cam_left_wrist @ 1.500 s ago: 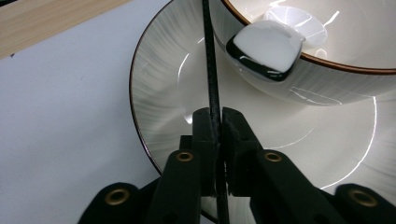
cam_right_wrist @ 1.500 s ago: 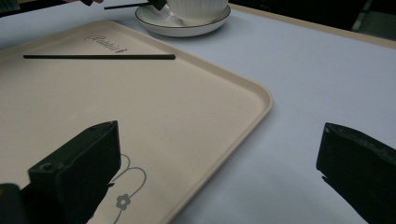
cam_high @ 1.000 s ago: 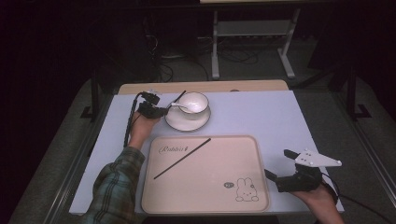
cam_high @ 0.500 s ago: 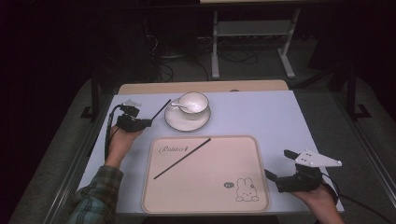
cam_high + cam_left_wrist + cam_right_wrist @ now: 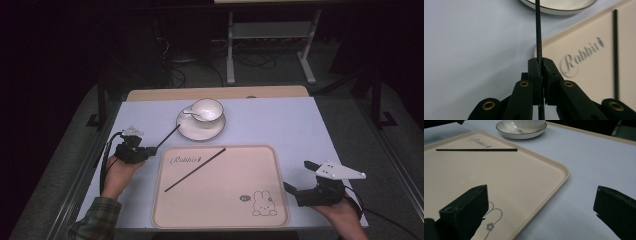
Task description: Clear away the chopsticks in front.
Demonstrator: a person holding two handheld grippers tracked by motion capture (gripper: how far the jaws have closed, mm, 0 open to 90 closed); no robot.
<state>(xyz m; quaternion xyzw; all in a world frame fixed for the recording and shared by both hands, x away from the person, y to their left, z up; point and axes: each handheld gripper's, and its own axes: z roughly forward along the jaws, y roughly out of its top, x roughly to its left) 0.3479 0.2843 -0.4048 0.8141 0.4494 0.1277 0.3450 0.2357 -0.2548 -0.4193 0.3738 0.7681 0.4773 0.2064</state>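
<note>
Here, your right gripper (image 5: 300,182) rests wide open by the tray's (image 5: 260,160) near right corner. Further out, your left gripper (image 5: 148,151) pinches one black stick (image 5: 168,137) left of the tray; the other stick (image 5: 195,169) lies on it. Beyond sits the cup (image 5: 207,109) on its saucer (image 5: 186,131).

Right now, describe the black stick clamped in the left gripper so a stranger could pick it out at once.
Start at the beige tray with the rabbit drawing, then look just off its far left corner, toward the white saucer. There the left gripper has its jaws shut on a thin black stick that points at the saucer. Its twin, the second stick, lies loose and slantwise on the tray, touched by nothing.
</note>
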